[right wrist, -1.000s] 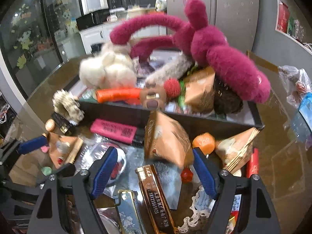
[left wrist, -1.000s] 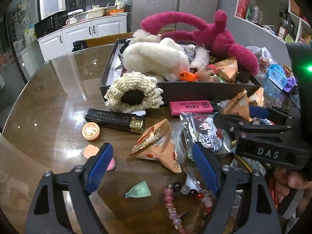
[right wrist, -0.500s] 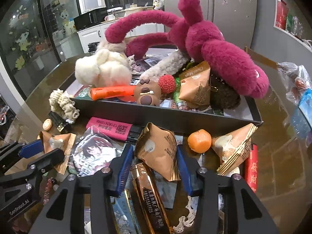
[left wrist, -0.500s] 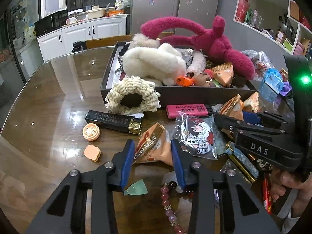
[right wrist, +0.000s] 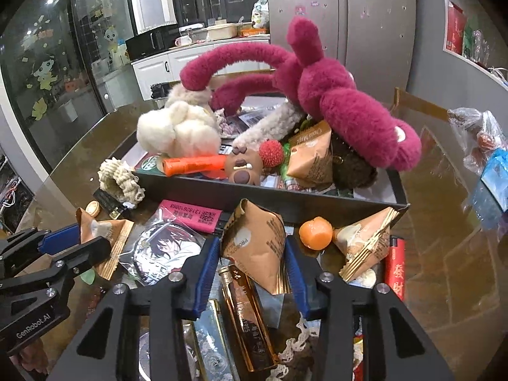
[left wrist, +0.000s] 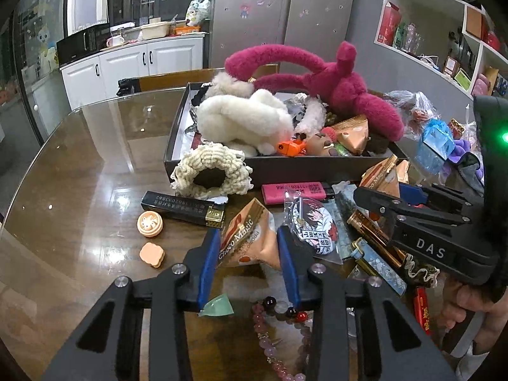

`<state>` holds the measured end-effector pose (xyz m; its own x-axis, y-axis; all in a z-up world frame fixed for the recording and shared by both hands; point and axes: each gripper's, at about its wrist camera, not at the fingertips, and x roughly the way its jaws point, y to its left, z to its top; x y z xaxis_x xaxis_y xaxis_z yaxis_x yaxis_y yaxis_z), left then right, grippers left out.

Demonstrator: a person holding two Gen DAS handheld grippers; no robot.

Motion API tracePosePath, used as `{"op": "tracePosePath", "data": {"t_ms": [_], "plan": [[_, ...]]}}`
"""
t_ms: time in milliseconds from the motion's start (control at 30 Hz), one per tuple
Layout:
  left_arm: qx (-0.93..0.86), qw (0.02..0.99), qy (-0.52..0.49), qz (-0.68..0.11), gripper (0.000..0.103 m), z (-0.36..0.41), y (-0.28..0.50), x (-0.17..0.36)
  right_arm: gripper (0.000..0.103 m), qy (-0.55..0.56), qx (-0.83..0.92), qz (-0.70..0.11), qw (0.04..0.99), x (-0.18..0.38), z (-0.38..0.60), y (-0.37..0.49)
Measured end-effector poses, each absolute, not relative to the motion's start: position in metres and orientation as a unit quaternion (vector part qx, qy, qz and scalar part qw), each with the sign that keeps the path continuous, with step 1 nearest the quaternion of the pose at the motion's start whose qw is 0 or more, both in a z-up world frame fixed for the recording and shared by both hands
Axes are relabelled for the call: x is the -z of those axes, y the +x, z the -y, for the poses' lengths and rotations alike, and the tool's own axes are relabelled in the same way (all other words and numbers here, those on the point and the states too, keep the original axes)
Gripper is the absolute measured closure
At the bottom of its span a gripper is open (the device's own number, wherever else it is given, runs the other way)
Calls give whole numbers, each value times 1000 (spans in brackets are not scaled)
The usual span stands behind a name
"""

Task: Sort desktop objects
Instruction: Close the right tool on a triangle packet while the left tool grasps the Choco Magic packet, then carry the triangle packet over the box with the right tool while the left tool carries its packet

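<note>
My left gripper is shut on an orange Choco Magic snack packet and holds it just above the brown glass table. My right gripper is shut on a second orange snack packet, lifted in front of the dark tray. The tray holds a magenta plush, a white plush, an orange toy and another packet. Each gripper shows in the other's view, the right one and the left one.
On the table lie a cream scrunchie, a black lighter, a pink lighter, an anime badge, a gold lighter, a bead bracelet, an orange ball and a third packet.
Both grippers closed from wide open onto their snack packets, then lifted them slightly. The views rose and pulled back a little.
</note>
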<state>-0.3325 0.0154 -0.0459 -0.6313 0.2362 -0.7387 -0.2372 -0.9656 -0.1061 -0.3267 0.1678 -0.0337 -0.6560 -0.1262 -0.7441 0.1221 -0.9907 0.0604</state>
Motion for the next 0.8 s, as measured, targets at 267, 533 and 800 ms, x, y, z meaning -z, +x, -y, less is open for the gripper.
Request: {"op": "tracePosePath", "data": {"t_ms": [267, 533, 800], "plan": [[-908, 124, -401, 4, 66, -11, -331, 39, 60, 395, 916, 2, 69, 23, -170, -322], [-910, 126, -395, -1, 66, -16, -330, 32, 60, 389, 919, 4, 72, 17, -171, -319], [-910, 123, -395, -13, 66, -22, -332, 28, 60, 387, 919, 3, 75, 14, -172, -320]]}}
